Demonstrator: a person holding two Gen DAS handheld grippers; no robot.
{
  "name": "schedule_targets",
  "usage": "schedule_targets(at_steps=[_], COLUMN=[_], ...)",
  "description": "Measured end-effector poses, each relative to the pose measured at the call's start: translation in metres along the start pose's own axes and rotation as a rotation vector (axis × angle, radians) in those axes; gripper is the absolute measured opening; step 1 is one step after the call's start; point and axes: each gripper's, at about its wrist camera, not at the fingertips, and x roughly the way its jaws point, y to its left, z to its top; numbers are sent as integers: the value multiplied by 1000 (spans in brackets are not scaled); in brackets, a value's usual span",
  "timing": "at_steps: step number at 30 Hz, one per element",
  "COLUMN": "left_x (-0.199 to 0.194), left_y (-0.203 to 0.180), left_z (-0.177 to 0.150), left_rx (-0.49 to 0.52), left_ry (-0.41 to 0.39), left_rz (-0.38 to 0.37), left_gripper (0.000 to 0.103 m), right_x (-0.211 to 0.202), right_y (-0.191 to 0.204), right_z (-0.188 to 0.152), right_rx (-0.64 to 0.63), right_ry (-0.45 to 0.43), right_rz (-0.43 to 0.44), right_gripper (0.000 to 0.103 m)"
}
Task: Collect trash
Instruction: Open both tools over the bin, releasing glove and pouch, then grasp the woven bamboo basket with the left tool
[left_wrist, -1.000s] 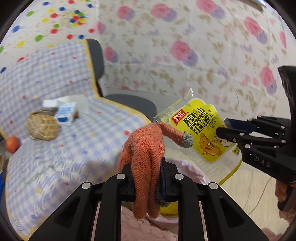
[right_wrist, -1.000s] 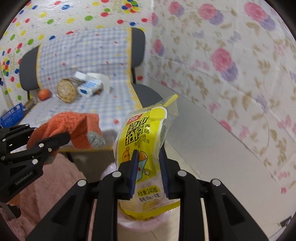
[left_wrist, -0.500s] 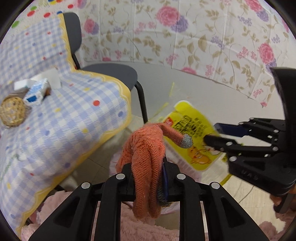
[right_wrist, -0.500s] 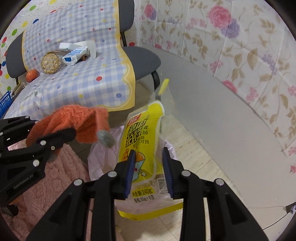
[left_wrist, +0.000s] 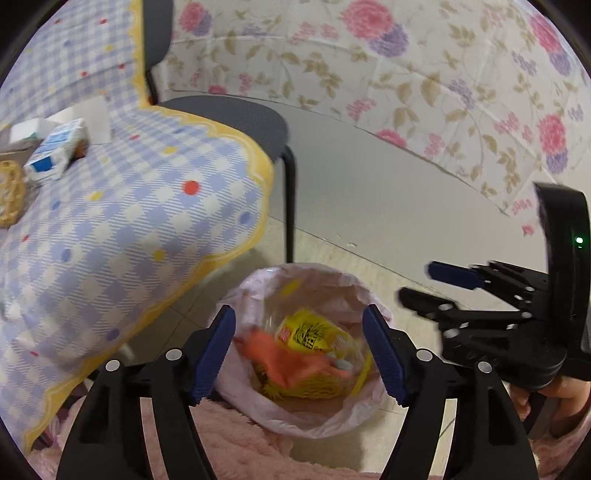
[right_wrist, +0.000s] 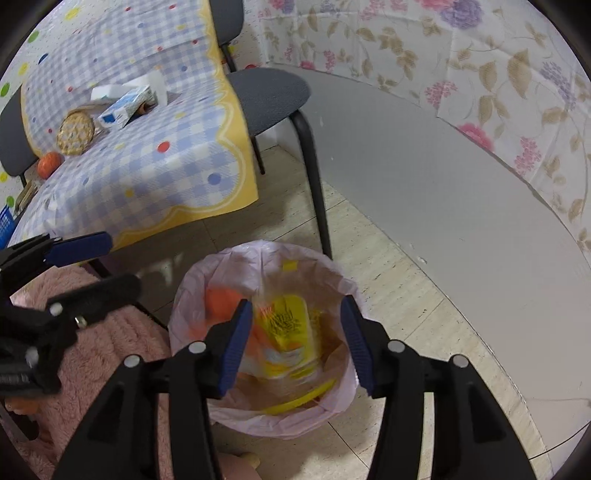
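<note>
Trash, glove (left_wrist: 291, 360) and wrapper (left_wrist: 314, 334), inside lined bin (left_wrist: 306, 417) beside table (left_wrist: 147, 221). Left gripper (left_wrist: 299, 350) and right gripper (right_wrist: 295, 336) just opening, wide, empty, poised above bin for the drop.

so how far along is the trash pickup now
Done: the orange glove and yellow snack bag lie in the lined bin. In hand: nothing; left gripper and right gripper, jaws just opened, hang empty above it. Left: the small carton and other bits on the checked cloth.
</note>
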Motion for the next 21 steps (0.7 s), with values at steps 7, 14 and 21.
schedule_targets(at_steps=[7,14,21], left_x=[-44,-87,-123], left_y=[17,37,77], left_z=[7,7,-1], left_rx=[-52,-90,-168], left_ry=[-85,-149,-182], left_rz=[100,189,329], left_gripper=[73,73,74], right_x=[-38,-68,-68], right_y=[-2,25,69], right_z=[15,32,55], right_rx=[16,-35,-96], right_ry=[-100,-181,-202], right_rz=[10,62,143], right_gripper=[50,50,52])
